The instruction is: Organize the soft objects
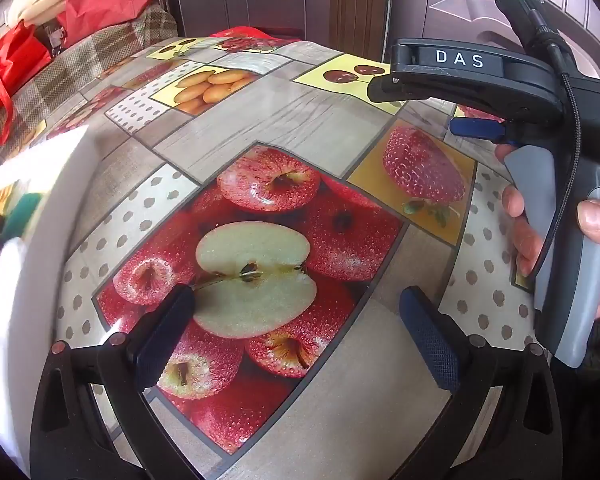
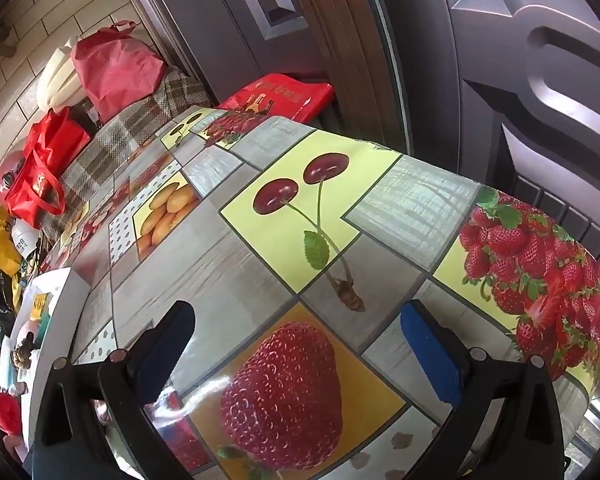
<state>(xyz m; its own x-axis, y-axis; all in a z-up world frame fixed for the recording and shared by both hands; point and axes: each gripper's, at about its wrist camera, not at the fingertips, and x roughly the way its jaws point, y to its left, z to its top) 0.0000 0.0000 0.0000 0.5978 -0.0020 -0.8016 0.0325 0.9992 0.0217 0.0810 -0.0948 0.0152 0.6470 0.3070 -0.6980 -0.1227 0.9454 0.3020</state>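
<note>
your left gripper [image 1: 296,320] has its jaws spread as wide as they go, nothing between them, hanging over the printed apples on the counter [image 1: 300,120] without touching it. your right gripper [image 2: 298,334] is released just as wide, also grasping nothing, above the big printed strawberry. in the left view you see the right gripper from the side, your right hand [image 1: 588,232] wrapped round its grey handle.

the soft objects sit in a white box [image 1: 32,200] at the counter's left edge, well apart from both sets of jaws. the box is blurred and cut by the frame in the left view; you can make out a green piece, a yellow one and something brown, but not what they are. in the right view the box [image 2: 56,292] is small and far off, its contents too tiny to count. a red fuzzy thing [image 2: 6,414] lies at the lower left there, half cut off.

beyond the counter, on a plaid cloth [image 2: 112,148], you have two red bags [image 2: 48,168] and a white ribbed item partly hidden behind them.
</note>
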